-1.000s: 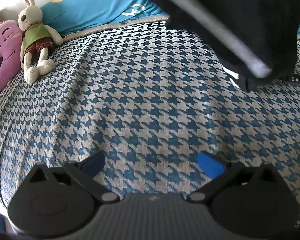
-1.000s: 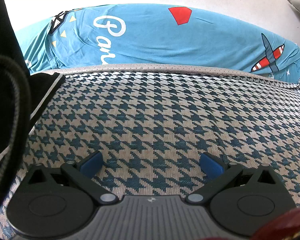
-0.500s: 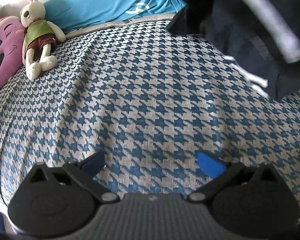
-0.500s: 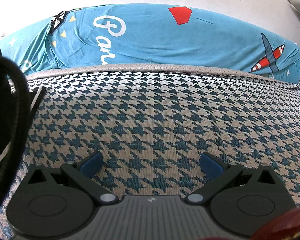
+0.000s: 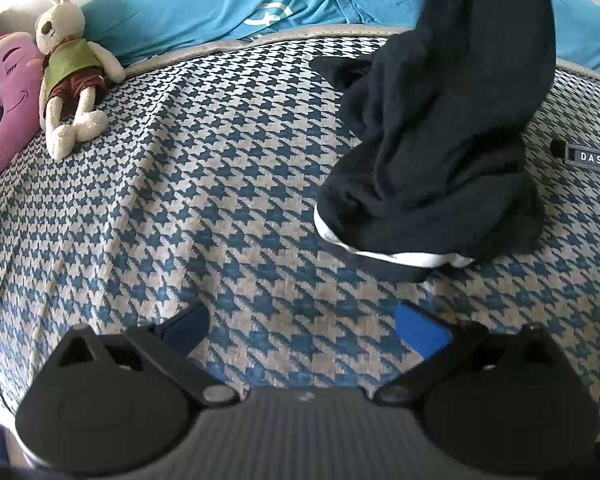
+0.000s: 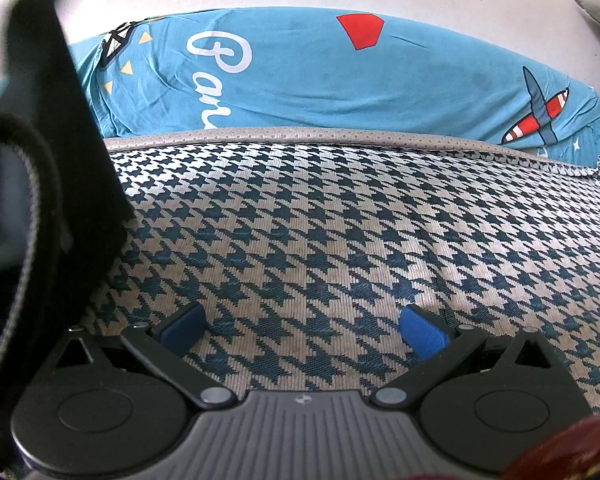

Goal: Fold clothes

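— Left wrist view: the left gripper (image 5: 302, 326) is hovering with fingers spread and empty over the houndstooth bedspread (image 5: 204, 184), while a black garment (image 5: 432, 148) is hanging from above, its lower end bunching on the bed beside a stuffed rabbit (image 5: 70, 64).

— Right wrist view: the right gripper (image 6: 304, 330) is also gaping, grasping nothing; the dark cloth (image 6: 48, 184) is looming at left.

— It is likely being laid out; spreading it flat comes next.

I see my left gripper (image 5: 302, 330) wide open above the checked bed cover (image 5: 220, 184), with black clothes (image 5: 440, 152) piled far right.
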Available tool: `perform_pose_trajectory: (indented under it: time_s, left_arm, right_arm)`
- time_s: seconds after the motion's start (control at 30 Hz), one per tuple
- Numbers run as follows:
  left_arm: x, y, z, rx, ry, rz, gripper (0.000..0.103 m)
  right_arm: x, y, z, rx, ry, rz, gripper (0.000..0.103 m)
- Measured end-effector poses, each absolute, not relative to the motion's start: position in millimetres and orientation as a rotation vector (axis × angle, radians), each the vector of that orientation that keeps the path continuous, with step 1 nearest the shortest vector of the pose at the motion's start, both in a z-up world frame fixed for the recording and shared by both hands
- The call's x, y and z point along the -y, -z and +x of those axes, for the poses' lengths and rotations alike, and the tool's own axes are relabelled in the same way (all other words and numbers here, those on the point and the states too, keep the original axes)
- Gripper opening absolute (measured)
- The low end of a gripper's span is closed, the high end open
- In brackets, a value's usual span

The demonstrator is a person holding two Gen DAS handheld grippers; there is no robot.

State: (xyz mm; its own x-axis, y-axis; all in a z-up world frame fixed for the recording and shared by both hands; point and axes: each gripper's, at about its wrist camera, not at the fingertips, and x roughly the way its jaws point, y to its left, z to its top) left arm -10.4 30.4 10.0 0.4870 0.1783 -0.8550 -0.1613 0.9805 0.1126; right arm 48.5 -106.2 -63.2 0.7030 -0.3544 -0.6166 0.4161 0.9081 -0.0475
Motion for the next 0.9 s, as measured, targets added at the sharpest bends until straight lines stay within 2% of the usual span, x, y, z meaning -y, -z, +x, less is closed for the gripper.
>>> perform_pose_trajectory:
  time_s: [0.9]
  left_arm:
    - [-9,3,23,-1.039,-0.302,0.056,0.103]
  right_arm:
    - [104,64,48,-0.664,0.431,0.094,0.103]
